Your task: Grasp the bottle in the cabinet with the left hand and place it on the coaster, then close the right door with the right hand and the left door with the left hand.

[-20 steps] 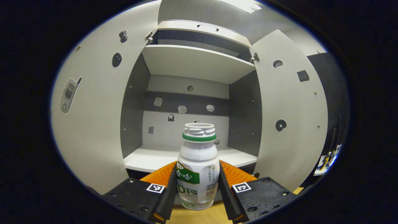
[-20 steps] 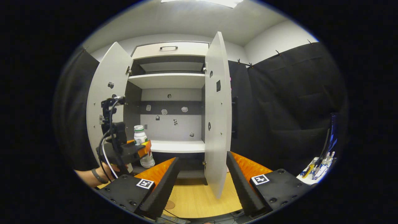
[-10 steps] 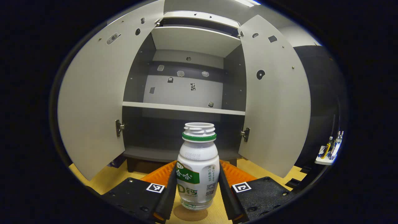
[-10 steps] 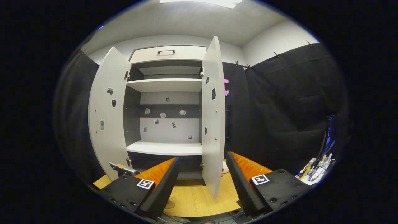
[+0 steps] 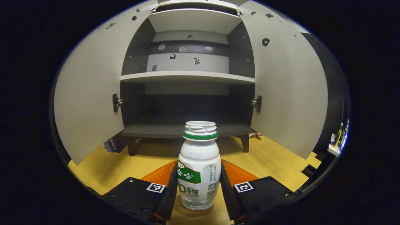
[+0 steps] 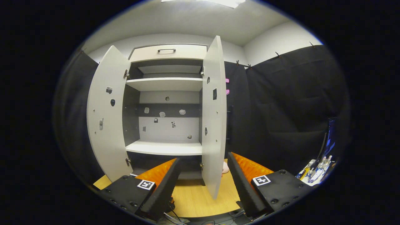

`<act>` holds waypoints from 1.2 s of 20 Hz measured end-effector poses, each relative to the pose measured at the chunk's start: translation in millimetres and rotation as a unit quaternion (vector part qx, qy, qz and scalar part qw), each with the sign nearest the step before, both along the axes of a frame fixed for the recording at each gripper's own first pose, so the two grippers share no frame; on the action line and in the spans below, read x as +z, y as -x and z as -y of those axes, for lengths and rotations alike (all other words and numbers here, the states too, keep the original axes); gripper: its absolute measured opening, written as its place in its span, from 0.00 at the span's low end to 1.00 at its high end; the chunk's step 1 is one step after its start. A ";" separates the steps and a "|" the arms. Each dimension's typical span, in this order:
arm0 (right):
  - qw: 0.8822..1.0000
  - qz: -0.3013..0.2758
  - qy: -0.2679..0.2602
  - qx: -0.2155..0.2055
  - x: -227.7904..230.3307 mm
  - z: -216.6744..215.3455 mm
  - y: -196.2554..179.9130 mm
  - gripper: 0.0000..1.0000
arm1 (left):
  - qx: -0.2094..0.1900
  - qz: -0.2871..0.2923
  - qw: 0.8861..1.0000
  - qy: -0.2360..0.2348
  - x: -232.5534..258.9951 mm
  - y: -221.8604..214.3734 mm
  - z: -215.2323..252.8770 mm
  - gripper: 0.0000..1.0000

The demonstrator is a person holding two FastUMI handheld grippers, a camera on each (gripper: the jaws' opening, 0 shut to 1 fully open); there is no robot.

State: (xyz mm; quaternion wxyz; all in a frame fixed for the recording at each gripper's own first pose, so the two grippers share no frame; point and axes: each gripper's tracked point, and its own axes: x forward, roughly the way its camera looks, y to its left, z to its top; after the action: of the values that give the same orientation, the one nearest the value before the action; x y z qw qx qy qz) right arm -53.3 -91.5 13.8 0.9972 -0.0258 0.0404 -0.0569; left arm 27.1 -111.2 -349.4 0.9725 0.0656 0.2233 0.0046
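A white bottle with a green neck ring and green label stands upright between the fingers of my left gripper, which is shut on its sides. Its base sits over a round brown coaster on the wooden surface; contact is hard to judge. Beyond it the grey cabinet stands with both doors wide. In the right gripper view, my right gripper is open and holds nothing. The right door is edge-on just past its fingertips. The left door swings out at the left.
The wooden surface runs from the cabinet feet to my grippers. A small side shelf with bottles sits at the far right. Cables lie below the right gripper. A pale pink object lies behind the right door.
My left gripper has come down from shelf height with the bottle, which now sits over the coaster. It and the hand have dropped out of the right gripper view. The right gripper barely moved.
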 end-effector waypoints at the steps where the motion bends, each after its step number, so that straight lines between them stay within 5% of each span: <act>1: 1.000 -0.001 0.000 0.001 -0.6 -1.1 -1.6 0.89 | 0.009 -0.008 1.000 0.004 -3.2 0.8 -0.2 0.66; 6: 1.000 -0.009 -0.001 0.005 -7.3 -4.3 -7.3 0.89 | 0.052 -0.039 0.998 0.008 -9.3 10.3 -9.3 0.66; 15: 1.000 -0.015 0.003 0.011 -12.2 -5.9 -15.9 0.89 | 0.036 -0.060 0.997 -0.008 -12.6 14.7 -9.8 0.71; 24: 1.000 -0.014 0.005 0.000 -15.1 3.4 -15.0 0.89 | 0.034 -0.101 0.993 0.043 -26.9 25.6 -6.6 0.79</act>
State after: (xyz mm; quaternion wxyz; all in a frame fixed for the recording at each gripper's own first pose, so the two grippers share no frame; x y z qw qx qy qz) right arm -38.3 -94.9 -1.2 0.9964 -0.0316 0.0537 -0.0570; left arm 1.5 -104.5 -376.4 0.9462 0.0166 0.3224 0.0213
